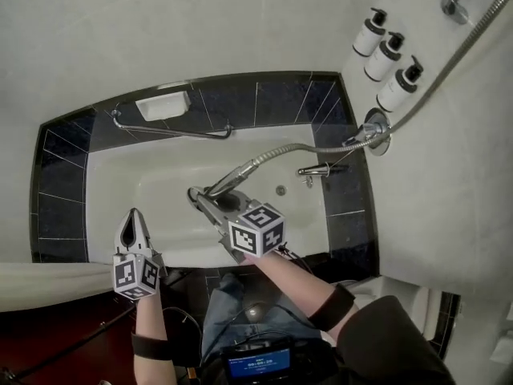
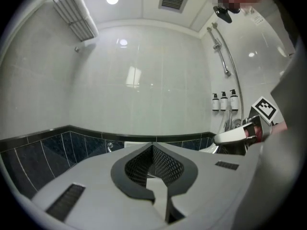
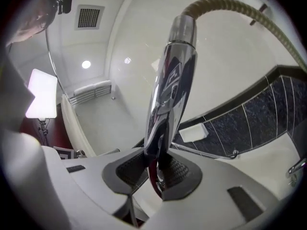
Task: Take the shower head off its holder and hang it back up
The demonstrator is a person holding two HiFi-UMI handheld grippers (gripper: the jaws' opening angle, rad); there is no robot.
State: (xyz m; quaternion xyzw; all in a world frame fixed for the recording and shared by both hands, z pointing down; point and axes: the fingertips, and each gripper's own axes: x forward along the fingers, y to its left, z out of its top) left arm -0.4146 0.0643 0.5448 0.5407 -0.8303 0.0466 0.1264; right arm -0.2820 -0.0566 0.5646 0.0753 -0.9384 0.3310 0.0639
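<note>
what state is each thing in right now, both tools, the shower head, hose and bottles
left tool, shut, nothing in it
right tool, shut on the shower head's handle
shower head, off its holder, held over the bathtub
hose, attached to the shower head, hanging in a curve
pump bottles, three, upright in a row by the wall

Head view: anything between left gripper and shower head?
No: only bare bathtub floor between the left gripper and the shower head, held in the right gripper. Head view.

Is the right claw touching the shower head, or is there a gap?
Touching. The right gripper view shows the right claw closed on the chrome handle of the shower head.
</note>
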